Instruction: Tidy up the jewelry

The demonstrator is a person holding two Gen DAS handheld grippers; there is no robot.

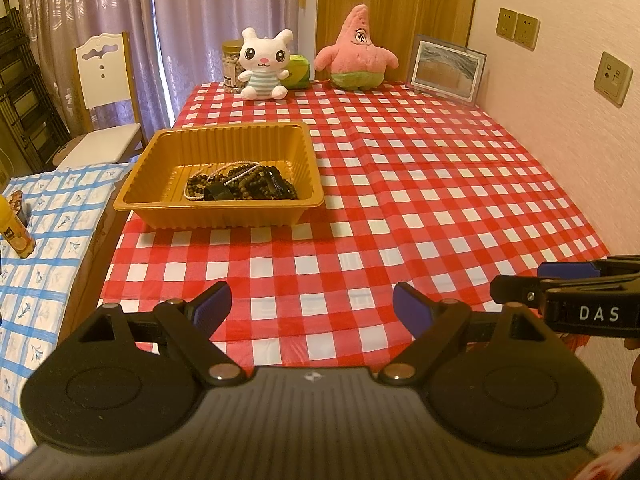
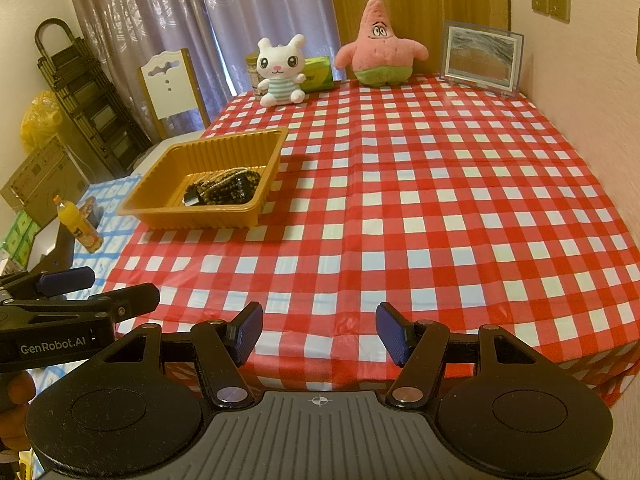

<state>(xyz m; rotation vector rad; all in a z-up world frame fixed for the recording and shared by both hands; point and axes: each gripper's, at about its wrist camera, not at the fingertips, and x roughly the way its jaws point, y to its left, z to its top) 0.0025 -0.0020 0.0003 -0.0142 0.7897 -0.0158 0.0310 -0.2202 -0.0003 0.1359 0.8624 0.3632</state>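
A gold plastic tray [image 1: 168, 200] stands on the left part of the red checked table; it also shows in the right wrist view [image 2: 160, 200]. In it lies a heap of jewelry [image 1: 244, 186]: dark bead strings, a pale chain and black pieces, also in the right wrist view [image 2: 224, 188]. My left gripper [image 1: 312, 312] is open and empty above the table's near edge, well short of the tray. My right gripper [image 2: 319, 334] is open and empty beside it, also at the near edge. Each gripper shows at the edge of the other's view.
At the table's far end stand a white bunny plush [image 1: 264, 66], a pink star plush [image 1: 356, 52], a jar [image 1: 232, 64], a green box [image 2: 318, 74] and a framed picture [image 1: 446, 70]. A wall runs along the right. A chair [image 1: 108, 92] and a blue-checked side table with a bottle [image 2: 78, 224] are left.
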